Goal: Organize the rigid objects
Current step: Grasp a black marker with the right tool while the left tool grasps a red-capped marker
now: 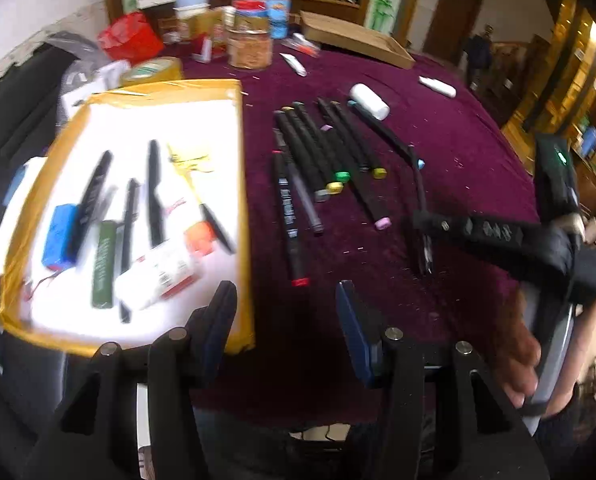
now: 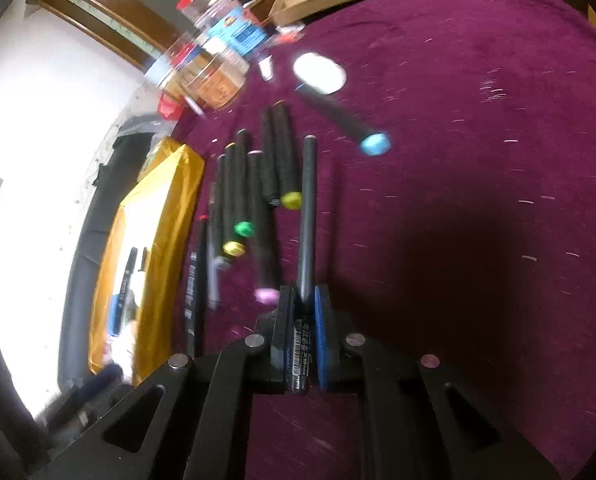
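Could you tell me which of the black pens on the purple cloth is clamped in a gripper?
The plain dark pen, shut between the right hand-held gripper; the colour-capped markers lie free.

Maroon tablecloth [image 1: 438, 152], black markers [image 1: 322, 152] with coloured end caps, yellow-rimmed white tray [image 1: 241, 184], blue-padded right claw [image 2: 302, 300]

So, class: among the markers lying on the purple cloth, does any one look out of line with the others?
Yes. The blue-capped marker lies apart and slanted, next to a white bottle, while the other markers lie roughly parallel in a bunch beside the yellow-edged tray.
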`<state>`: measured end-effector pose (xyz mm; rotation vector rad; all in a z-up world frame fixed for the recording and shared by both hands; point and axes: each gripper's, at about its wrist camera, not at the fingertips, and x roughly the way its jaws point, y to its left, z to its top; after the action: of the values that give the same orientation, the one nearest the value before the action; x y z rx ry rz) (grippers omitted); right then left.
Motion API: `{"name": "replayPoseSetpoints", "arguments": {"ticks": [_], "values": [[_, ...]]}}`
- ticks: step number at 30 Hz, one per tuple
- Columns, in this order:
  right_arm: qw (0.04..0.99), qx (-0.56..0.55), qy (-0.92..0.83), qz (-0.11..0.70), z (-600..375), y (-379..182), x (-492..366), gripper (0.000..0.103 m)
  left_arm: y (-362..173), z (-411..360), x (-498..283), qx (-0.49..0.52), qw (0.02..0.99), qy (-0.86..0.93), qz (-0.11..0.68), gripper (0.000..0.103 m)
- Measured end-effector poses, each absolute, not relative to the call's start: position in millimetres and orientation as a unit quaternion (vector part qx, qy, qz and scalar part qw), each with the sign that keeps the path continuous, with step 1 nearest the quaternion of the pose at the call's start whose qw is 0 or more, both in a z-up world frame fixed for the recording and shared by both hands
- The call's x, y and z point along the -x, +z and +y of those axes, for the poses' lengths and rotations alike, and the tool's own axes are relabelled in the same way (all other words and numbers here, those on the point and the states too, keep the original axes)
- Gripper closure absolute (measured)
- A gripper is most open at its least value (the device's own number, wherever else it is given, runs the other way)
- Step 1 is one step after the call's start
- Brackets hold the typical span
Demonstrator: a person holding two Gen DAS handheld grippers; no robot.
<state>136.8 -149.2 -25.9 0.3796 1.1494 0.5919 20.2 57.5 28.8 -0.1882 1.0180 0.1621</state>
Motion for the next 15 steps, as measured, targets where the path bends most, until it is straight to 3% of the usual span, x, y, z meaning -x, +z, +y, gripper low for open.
{"name": "replayPoseSetpoints", "arguments": {"ticks": [8,15], "values": [[0.847,-0.103,0.212,0.477,-175,-26,-125,0.094,15,59,-88,0.094,0.834,0.059,0.541,0.053],[0.862,-0.071,0.218,0.453,-166,-17,-120,0.094,-8,64,-115,0.058,0.801,0.092,0.589,0.071]]}}
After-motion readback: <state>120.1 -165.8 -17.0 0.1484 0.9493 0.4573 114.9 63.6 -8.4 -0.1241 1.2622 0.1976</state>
